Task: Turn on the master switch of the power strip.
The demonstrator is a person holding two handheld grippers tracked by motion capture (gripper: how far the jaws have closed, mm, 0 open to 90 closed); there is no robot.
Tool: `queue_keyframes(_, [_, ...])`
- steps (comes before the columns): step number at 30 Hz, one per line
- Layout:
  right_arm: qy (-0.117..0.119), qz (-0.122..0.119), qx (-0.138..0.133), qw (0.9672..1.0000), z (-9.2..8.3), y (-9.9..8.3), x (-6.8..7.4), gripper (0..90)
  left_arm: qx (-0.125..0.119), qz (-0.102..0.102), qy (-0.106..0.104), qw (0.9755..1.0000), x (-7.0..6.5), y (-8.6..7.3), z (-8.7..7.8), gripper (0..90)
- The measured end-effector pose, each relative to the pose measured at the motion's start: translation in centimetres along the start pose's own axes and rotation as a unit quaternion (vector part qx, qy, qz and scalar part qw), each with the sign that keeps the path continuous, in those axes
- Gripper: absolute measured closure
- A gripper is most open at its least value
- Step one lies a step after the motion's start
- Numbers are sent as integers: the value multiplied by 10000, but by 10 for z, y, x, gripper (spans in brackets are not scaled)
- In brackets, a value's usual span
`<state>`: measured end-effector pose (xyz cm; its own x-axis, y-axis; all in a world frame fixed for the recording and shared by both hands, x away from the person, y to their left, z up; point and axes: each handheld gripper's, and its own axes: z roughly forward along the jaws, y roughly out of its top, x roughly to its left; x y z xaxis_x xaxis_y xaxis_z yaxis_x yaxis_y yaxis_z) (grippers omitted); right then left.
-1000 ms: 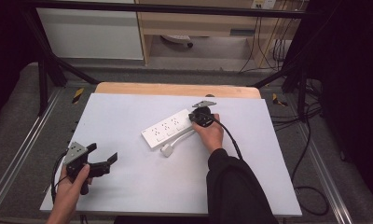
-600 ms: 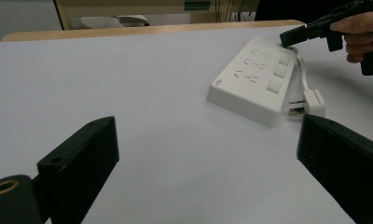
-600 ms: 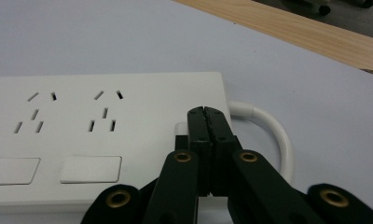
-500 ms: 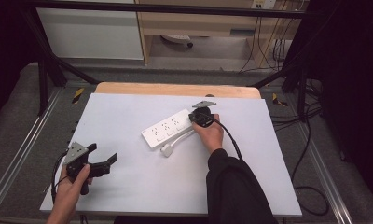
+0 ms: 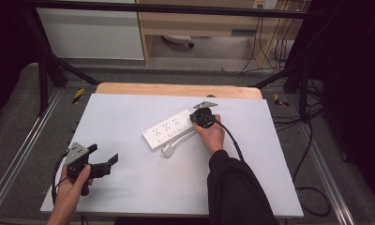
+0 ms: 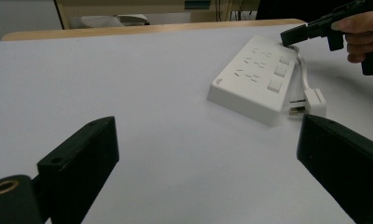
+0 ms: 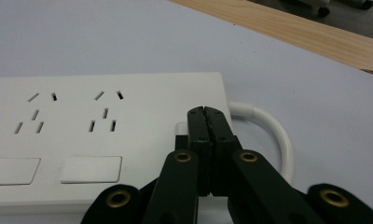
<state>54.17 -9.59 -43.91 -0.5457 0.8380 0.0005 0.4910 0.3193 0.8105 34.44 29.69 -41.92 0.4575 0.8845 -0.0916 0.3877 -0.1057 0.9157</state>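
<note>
Centrally on the worktop point(image 5: 129, 197) lies a white power strip point(image 5: 169, 131). Right tool point(image 7: 207, 116), jaws together, presses its three-o'clock switch; slipping could shove it. Left tool point(image 5: 103, 159), jaws apart, idles at seven o'clock.

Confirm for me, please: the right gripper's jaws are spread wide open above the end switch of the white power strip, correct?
Not quite. The right gripper view shows the right gripper with its jaws closed together, not spread open; their tips sit over the end switch of the white power strip.
</note>
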Motion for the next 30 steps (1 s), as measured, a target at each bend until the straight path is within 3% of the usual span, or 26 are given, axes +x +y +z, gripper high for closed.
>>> queue_keyframes(30, [-24,-10,5,10000,0,-1,0,900,44,57,19,10000,-1,0,1,56])
